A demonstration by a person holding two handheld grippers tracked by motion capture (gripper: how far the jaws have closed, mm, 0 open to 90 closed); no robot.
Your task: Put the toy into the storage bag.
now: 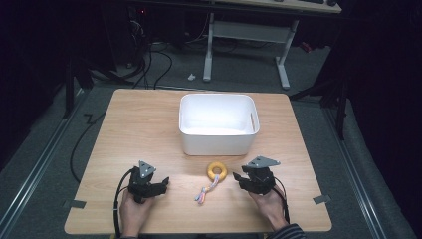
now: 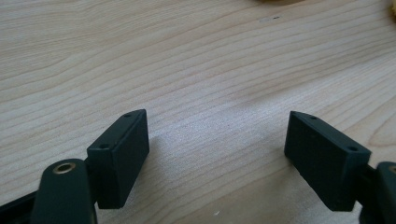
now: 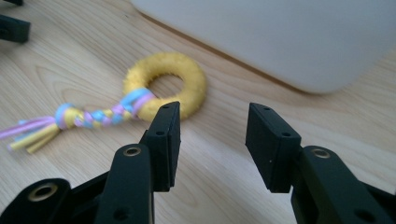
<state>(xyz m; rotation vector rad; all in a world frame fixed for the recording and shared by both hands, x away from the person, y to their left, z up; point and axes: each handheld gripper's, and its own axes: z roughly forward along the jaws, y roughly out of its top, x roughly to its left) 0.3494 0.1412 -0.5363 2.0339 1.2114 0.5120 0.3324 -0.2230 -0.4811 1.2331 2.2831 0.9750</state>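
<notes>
**Two grippers rest on a wooden table beside a white bin and a ring toy**

The wooden table [image 1: 149,124] takes up the middle of the high view, a rectangular top with rounded corners and a pale, fine-grained wood finish. Around it lies grey carpeted floor [image 1: 45,164], and at the top of the frame stands a white-legged desk frame [image 1: 246,37].

In the upper centre of the table sits a white plastic bin [image 1: 218,145], rectangular with rounded corners, smooth matte walls and a slot handle in its right end. What can be seen of its inside is bare white.

Just below the bin, at centre, lies a yellow ring toy [image 1: 217,171]: a fuzzy, doughnut-shaped ring with a braided tail of pink, blue and yellow cord [image 3: 93,115] that ends in loose strands toward the lower left. It lies flat on the wood, apart from the bin.

At lower left of the high view, a hand holds the left gripper [image 1: 163,183], black and angular with a grey three-cornered plate on top. In the left gripper view its jaws stand wide apart over bare wood, grasping nothing.

At lower right, the other hand holds the right gripper [image 1: 237,177]. In the right gripper view its blocky black jaws are spread with nothing between them, and the ring lies just beyond the left jaw's tip.
</notes>
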